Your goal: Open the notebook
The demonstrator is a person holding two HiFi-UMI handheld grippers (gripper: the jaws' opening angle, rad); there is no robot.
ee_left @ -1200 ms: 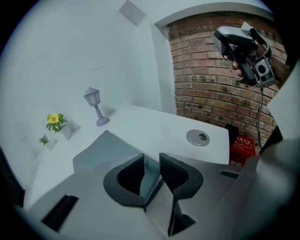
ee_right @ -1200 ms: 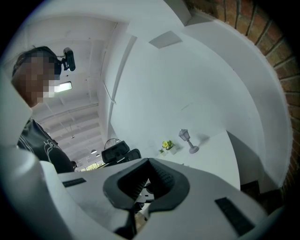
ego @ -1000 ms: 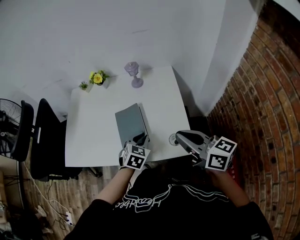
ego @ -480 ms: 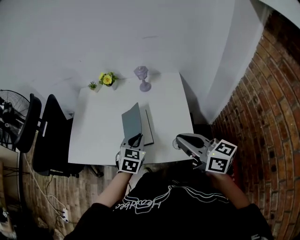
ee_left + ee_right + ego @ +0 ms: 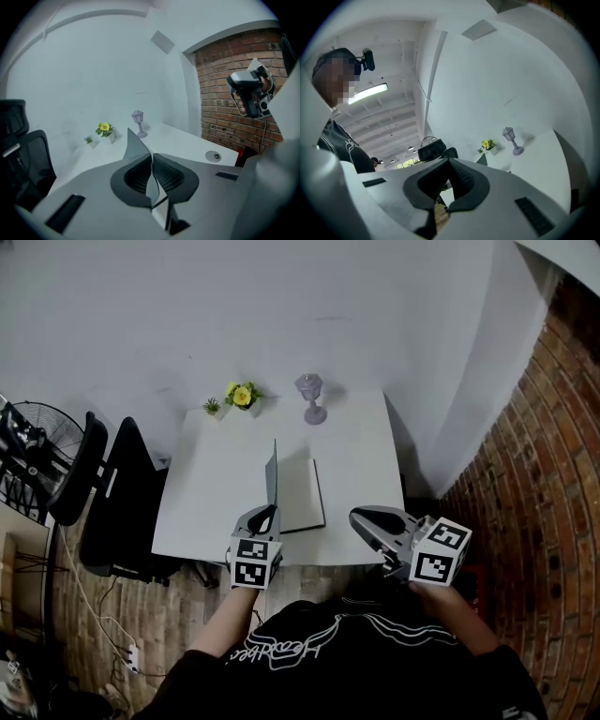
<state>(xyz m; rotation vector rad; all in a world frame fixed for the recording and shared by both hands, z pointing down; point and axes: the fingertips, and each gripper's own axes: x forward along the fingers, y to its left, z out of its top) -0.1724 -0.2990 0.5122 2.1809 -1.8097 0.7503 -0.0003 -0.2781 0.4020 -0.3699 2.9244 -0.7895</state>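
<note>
The notebook [image 5: 298, 495] lies at the near middle of the white bench [image 5: 202, 512], its grey cover [image 5: 272, 476] standing almost upright over the blank first page. My left tongs [image 5: 266, 515] are clamped on the cover's near edge. My right tongs [image 5: 361, 518] hang to the right of the notebook, well apart from it, closed on nothing.

The risks as I judge them: the thin cover could slip from the pads and drop shut. With nothing pinning the pages, the whole notebook could also drag or tip toward the bench edge nearest me. Pulling too hard might crease the cover.

Only the left gripper view shows the cover sandwiched between the pads. It also shows a round cap [image 5: 214, 156] in the bench to the notebook's right. The head view alone shows the open page, with a lamp ornament [image 5: 310, 397] and flower pot [image 5: 242, 395] beyond the notebook.
</note>
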